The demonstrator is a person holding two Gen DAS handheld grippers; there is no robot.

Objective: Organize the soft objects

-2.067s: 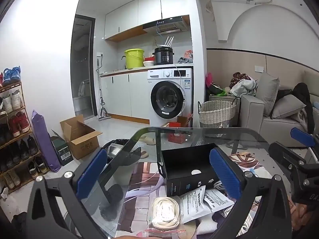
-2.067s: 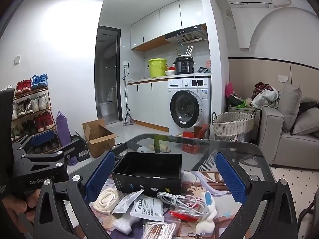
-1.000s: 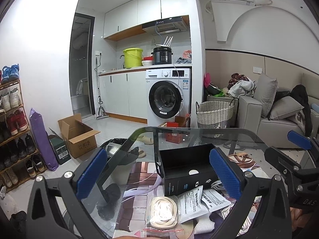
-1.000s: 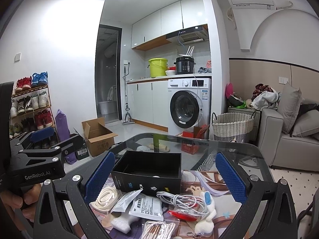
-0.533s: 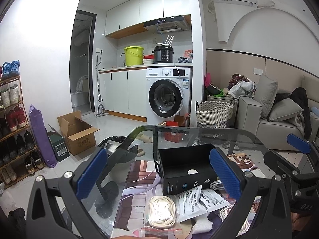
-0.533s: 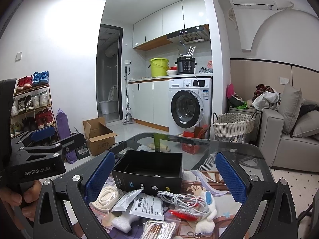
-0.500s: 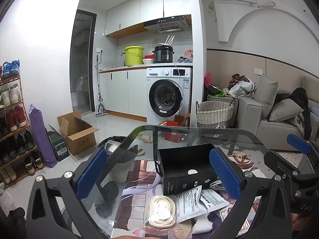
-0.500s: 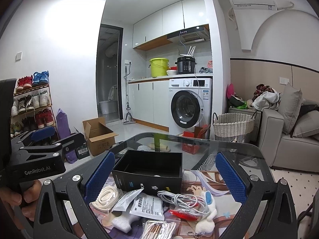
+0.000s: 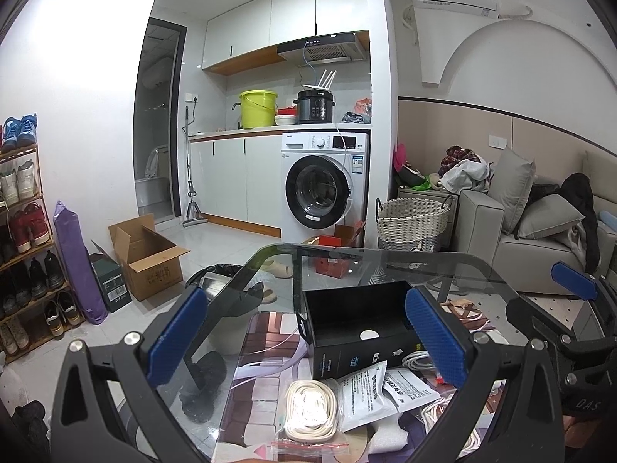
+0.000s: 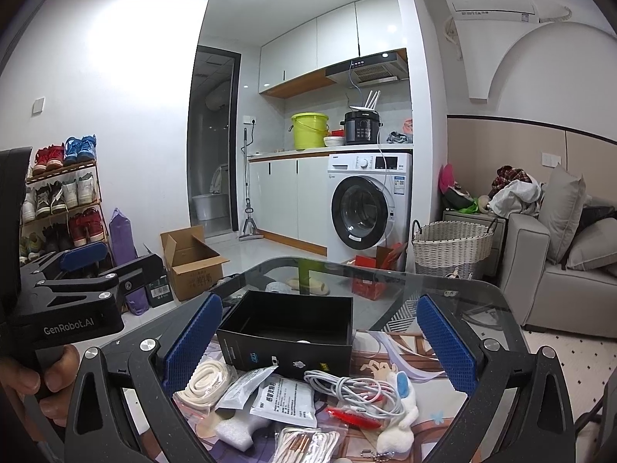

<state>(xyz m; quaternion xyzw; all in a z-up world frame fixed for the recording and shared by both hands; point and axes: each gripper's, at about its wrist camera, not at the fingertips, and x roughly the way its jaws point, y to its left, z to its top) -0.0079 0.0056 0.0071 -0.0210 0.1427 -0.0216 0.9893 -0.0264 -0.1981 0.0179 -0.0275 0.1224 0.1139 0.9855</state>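
Note:
An open black box stands on the glass table; it also shows in the left wrist view. In front of it lie a bagged coil of white cord, also in the left wrist view, white sachets, a tangle of grey cable, a white plush toy and a white foam piece. My left gripper is open and empty above the pile. My right gripper is open and empty, hovering over the box and pile.
Beyond the table are a wicker basket, a washing machine, a cardboard box on the floor, a shoe rack at left and a grey sofa at right. The other gripper shows at left.
Both grippers stay open and empty. The views have drifted slightly; the box and pile have not moved.

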